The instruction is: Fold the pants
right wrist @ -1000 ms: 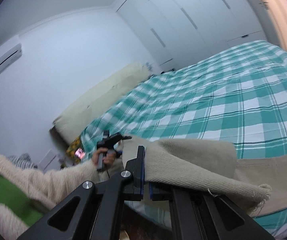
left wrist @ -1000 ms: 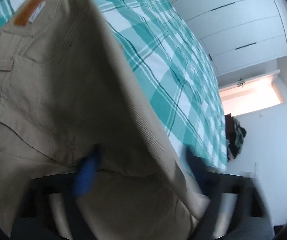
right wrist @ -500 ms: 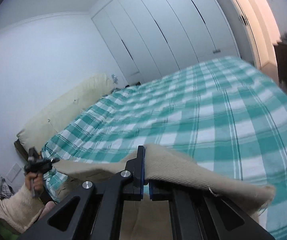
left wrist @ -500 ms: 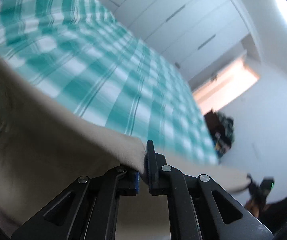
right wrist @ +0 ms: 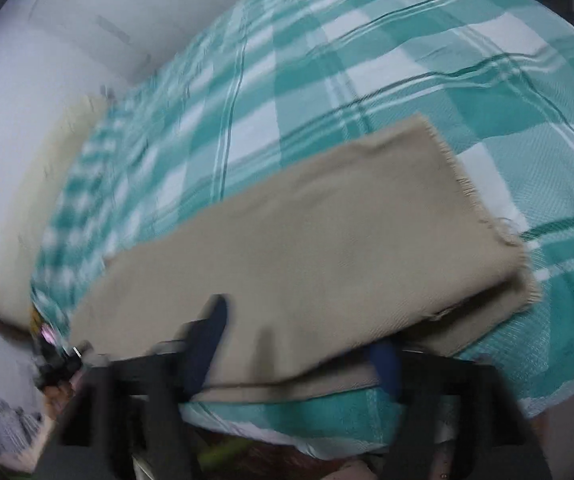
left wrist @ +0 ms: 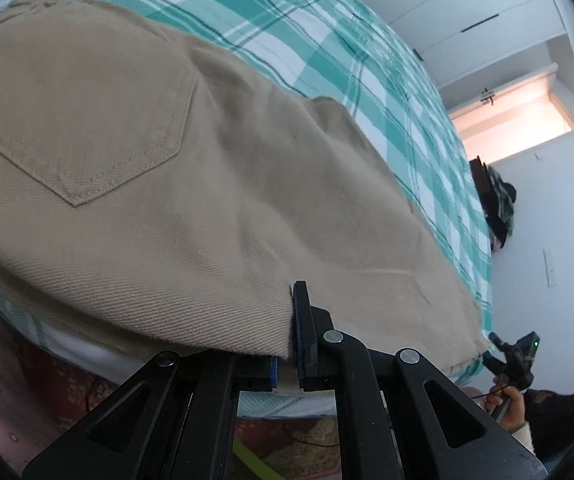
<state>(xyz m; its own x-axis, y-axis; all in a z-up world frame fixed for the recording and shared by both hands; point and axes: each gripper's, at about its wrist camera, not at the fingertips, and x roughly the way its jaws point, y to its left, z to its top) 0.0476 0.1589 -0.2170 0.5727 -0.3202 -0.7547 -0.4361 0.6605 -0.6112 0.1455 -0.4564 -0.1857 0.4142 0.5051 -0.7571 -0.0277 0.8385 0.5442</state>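
Left wrist view: my left tongs [left wrist: 287, 344] pinch the near edge of the pants [left wrist: 135, 168], which lie flat on the bed [left wrist: 327, 40] with the back pocket [left wrist: 87, 128] up.
Right wrist view: blurred; right tongs [right wrist: 299, 344] look spread around the leg's edge.
Handling: I judge soft, limp twill of moderate weight; take hold at hems and seams.

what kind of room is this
Most likely a bedroom. The tan pants lie on a bed with a teal-and-white checked bedspread, white built-in wardrobe doors line the far wall, and a cream headboard runs along the bed's end.
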